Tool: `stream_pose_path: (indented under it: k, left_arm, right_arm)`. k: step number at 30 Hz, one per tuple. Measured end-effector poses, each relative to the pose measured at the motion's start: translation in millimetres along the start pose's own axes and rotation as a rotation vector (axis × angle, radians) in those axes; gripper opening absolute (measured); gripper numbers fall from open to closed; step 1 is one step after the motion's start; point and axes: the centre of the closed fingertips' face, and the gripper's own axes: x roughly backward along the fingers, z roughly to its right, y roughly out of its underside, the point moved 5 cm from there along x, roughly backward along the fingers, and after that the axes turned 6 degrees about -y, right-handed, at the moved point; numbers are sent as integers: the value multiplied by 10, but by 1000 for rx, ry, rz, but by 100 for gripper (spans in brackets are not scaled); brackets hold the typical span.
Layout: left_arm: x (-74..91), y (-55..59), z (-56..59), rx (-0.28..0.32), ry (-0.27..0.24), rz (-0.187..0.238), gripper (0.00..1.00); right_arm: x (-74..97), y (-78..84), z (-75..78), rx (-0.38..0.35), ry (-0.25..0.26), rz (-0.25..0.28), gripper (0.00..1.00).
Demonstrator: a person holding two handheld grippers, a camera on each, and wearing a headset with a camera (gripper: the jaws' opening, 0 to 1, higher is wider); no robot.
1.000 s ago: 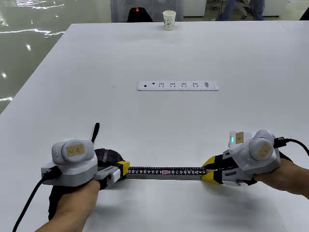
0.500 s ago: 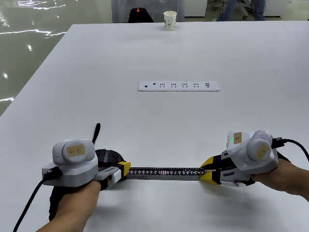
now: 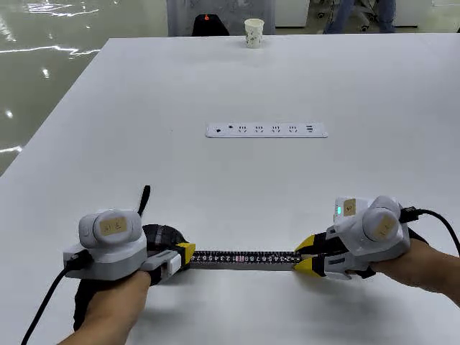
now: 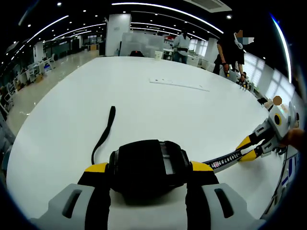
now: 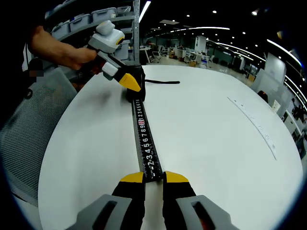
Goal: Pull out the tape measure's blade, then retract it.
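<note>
Table point(image 3: 215, 79), white, took up most of the head view, w/ a power strip point(image 3: 267, 130) lying flat near its middle; the table's near edge was cut off by the frame. L gripper point(image 3: 183, 255) sat nearer the person than the power strip and to its left. Its jaws were clamped on either side of the black tape measure case point(image 4: 148, 165), yellow tips pressed against its flanks. In the head view the gripper body and hand hid most of the case, and no markings on it could be read. R gripper point(image 3: 305, 256) sat nearer than the power strip too, off to its right and well apart from the L one, tips pinched together on the free end of the blade point(image 3: 244, 256). The end hook was hidden btwn the tips. Blade ran straight btwn the two grippers, roughly parallel to the power strip; touching the table or just over it, couldn't tell. In the R gripper view the digits read clearly near the tips and got harder to read farther along. Black wrist strap point(image 3: 144, 199) lay flat, trailing from the case toward the power strip's side. Paper cup point(image 3: 254, 32) stood well beyond the power strip by the far edge, its print too small to make out.
</note>
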Motion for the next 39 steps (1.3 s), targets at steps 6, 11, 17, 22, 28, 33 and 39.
stream_pose_path:
  k: [6,11,17,22,28,33,39]
  left_arm:
    - [-1,1,-1,2,1,-1,58]
    - [-3,5,-2,5,2,-1,59]
    - [-4,10,-4,7,2,-2,59]
    - [-6,9,-6,9,2,-2,59]
    - [-2,13,-8,11,3,-3,59]
    - [3,14,-7,12,3,-2,59]
    - [5,16,-10,16,4,-2,59]
  right_arm:
    - [-31,-30,-7,-1,-4,4,10]
    - [-60,-58,-11,-1,-5,7,10]
    - [-99,-95,-18,2,-6,9,10]
    - [-129,-122,-19,3,-7,11,10]
    - [-169,-163,-19,4,-9,14,10]
    - [-203,-197,-25,3,-12,17,10]
    - [-253,-246,-26,4,-13,21,10]
